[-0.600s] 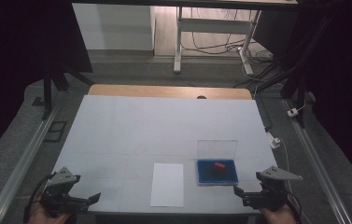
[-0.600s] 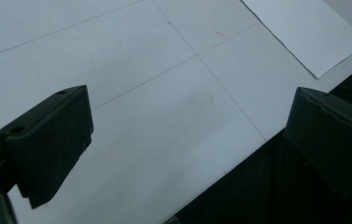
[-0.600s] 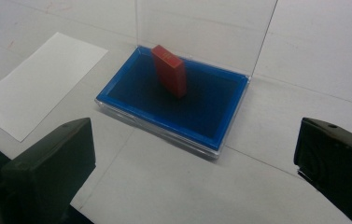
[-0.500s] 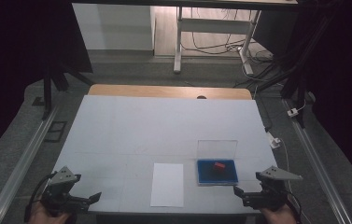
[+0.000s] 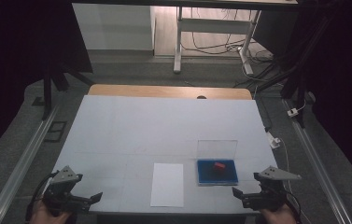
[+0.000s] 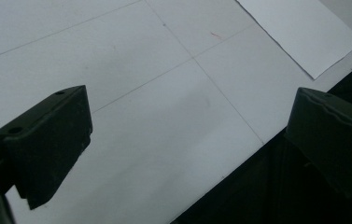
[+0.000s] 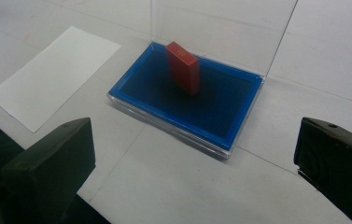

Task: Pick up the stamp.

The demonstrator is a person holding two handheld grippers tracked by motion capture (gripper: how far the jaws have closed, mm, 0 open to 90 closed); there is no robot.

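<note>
White table (image 5: pixel 131 130) (wooden far edge), dim room, left gripper (image 5: pixel 89 199) and right gripper (image 5: pixel 241 195) gaping, empty

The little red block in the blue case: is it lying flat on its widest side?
No. In the right gripper view the red block stands up on a narrow side, leaning slightly, on the blue lining of the open case.

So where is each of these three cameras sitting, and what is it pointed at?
High view: above the person's side, looking forward and down at the white table; both hands, left gripper and right gripper show.
Left gripper view: rides the left gripper, facing the near table edge between open jaws.
Right gripper view: rides the right gripper, facing the blue tray with the red block, jaws open.
Shared: the paper sheet appears in all three.
</note>
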